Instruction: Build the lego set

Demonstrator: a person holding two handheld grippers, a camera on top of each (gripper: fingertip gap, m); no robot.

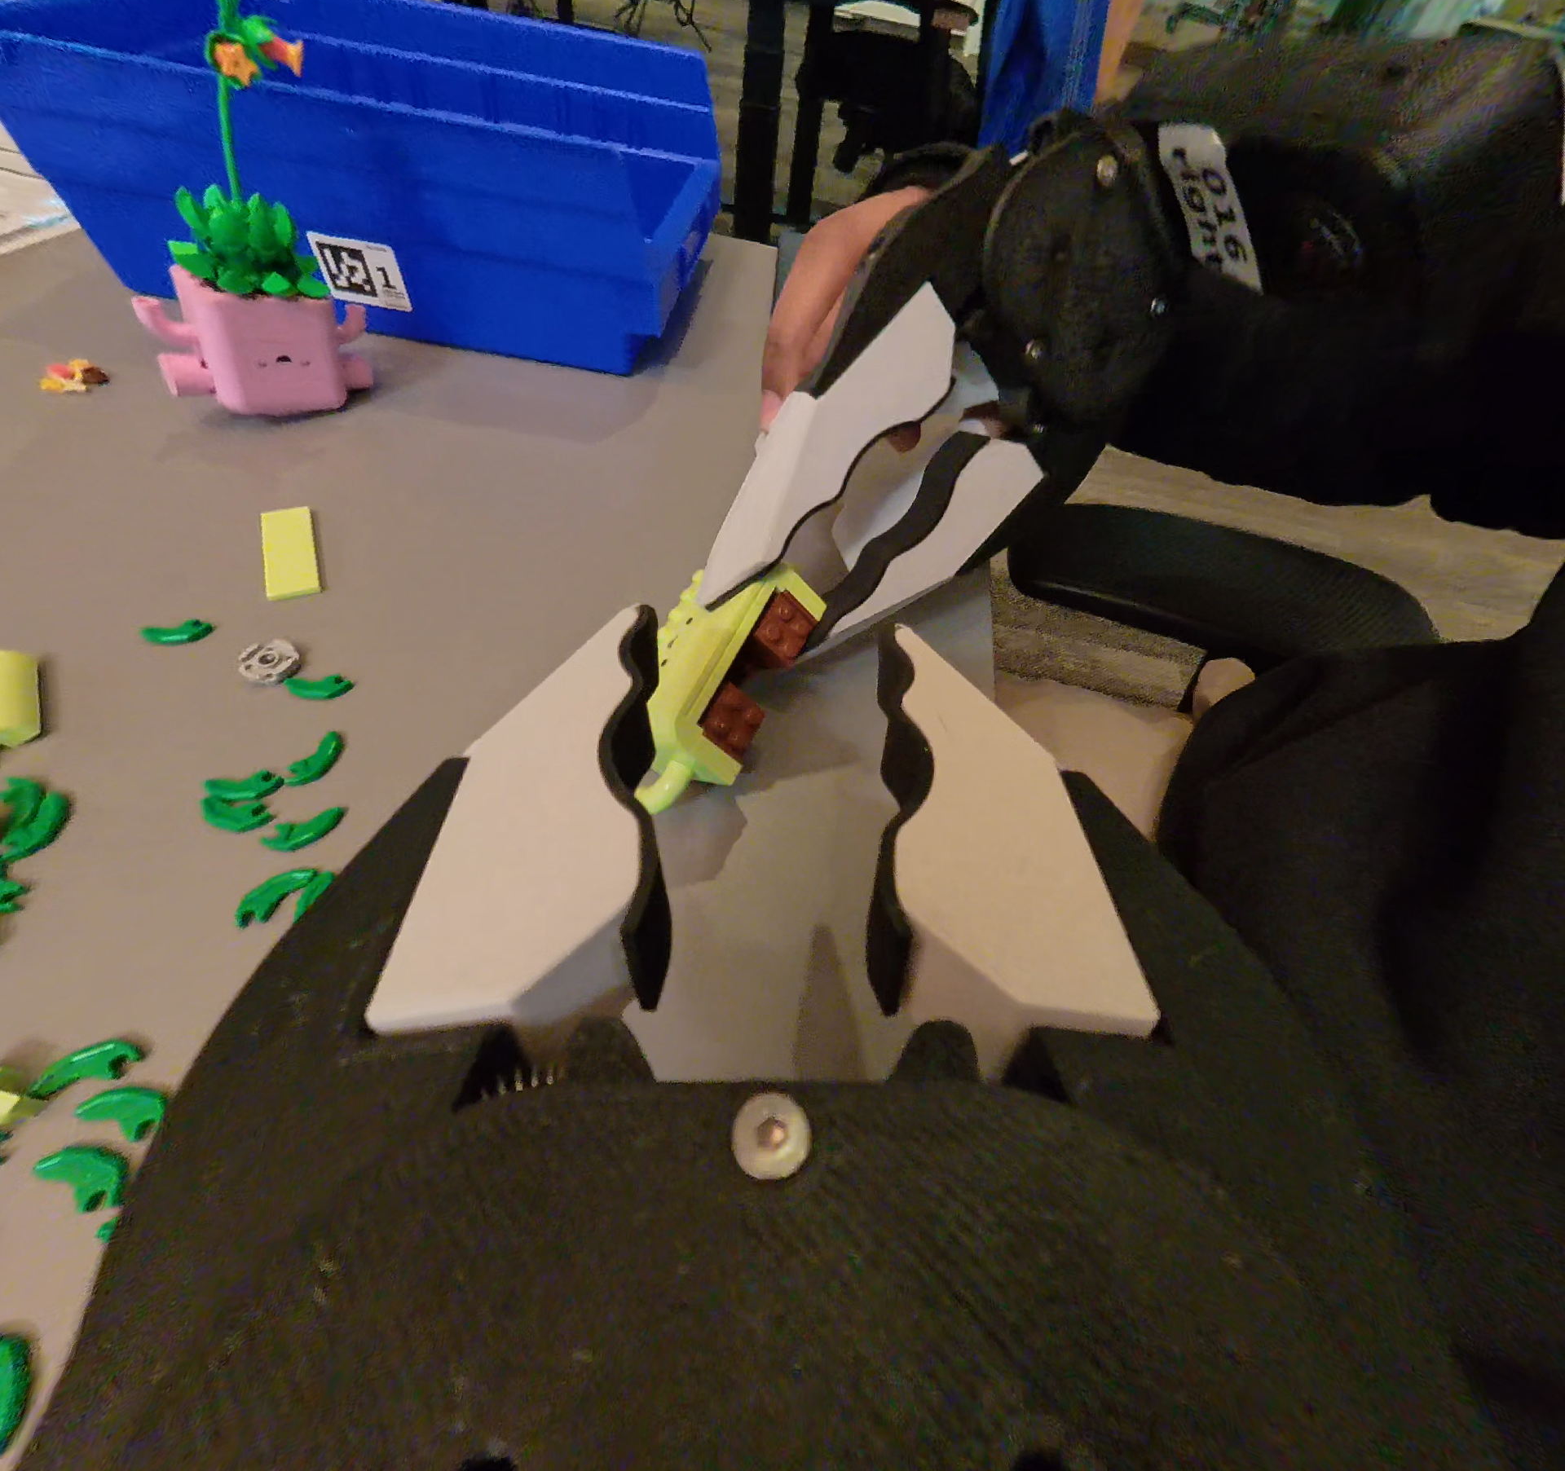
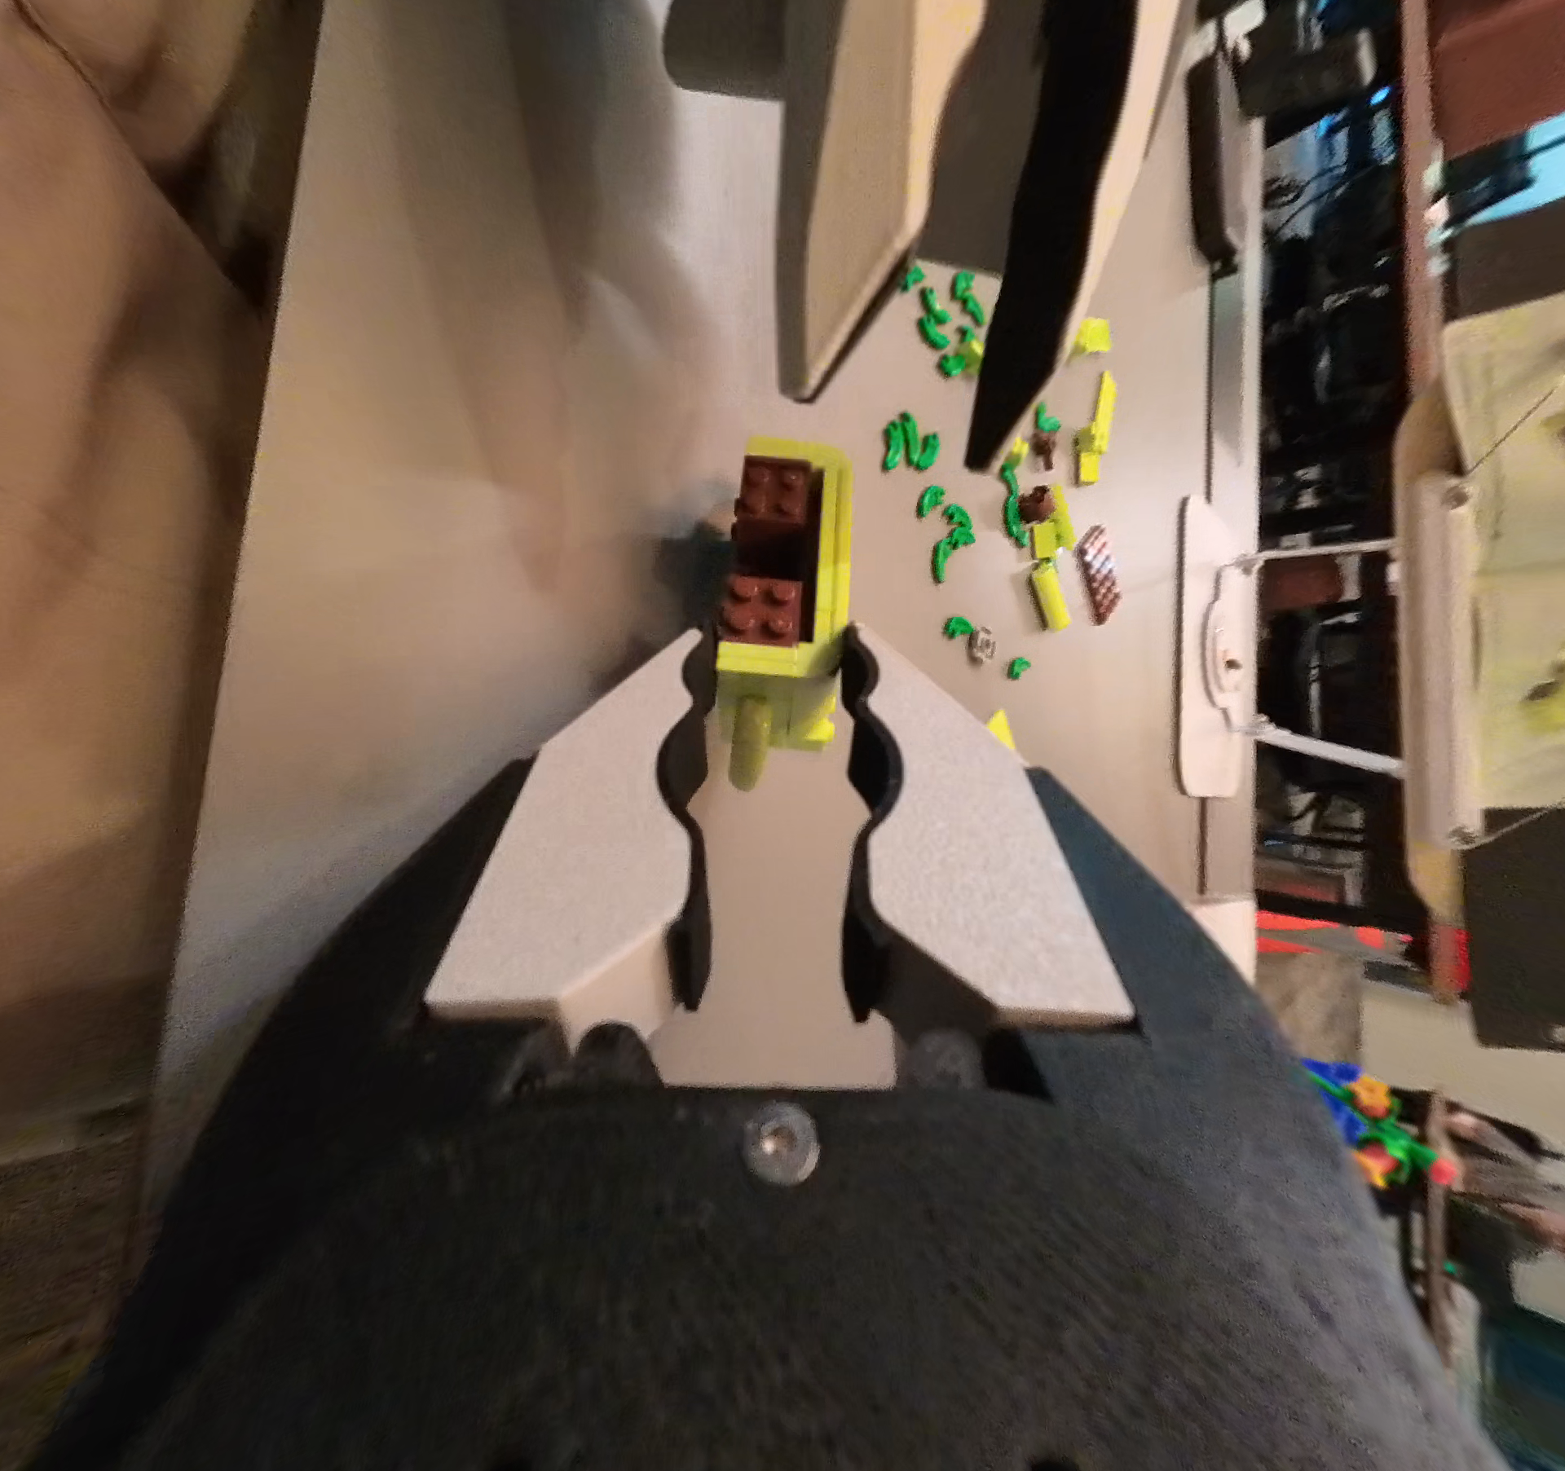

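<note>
A lime-green lego pot (image 1: pixel 686 694) with brown bricks (image 1: pixel 732 719) inside is held tilted just above the grey table (image 1: pixel 474 499). My right gripper (image 1: pixel 762 613) comes in from the upper right and is shut on the pot's end. In the right wrist view it (image 2: pixel 775 639) clamps the pot (image 2: pixel 834 550), whose brown bricks (image 2: pixel 762 601) face the camera. My left gripper (image 1: pixel 766 634) is open around the pot. Its left finger (image 1: pixel 542 795) touches the pot and its right finger stands apart. The left gripper also shows at the top of the right wrist view (image 2: pixel 893 427).
A finished pink pot with a green plant and tall flower (image 1: pixel 254 346) stands before a blue bin (image 1: pixel 474 186). Green leaf pieces (image 1: pixel 271 804), a lime tile (image 1: pixel 290 554) and a grey round piece (image 1: pixel 268 660) lie left. A brown plate (image 2: pixel 1099 575) lies farther off. The table edge is at right. Spacing between my two grippers at the tips: around 5 centimetres. From either gripper's tips it is about 15 centimetres to the grey round piece (image 1: pixel 268 660). The right camera catches it too, in the right wrist view (image 2: pixel 984 648).
</note>
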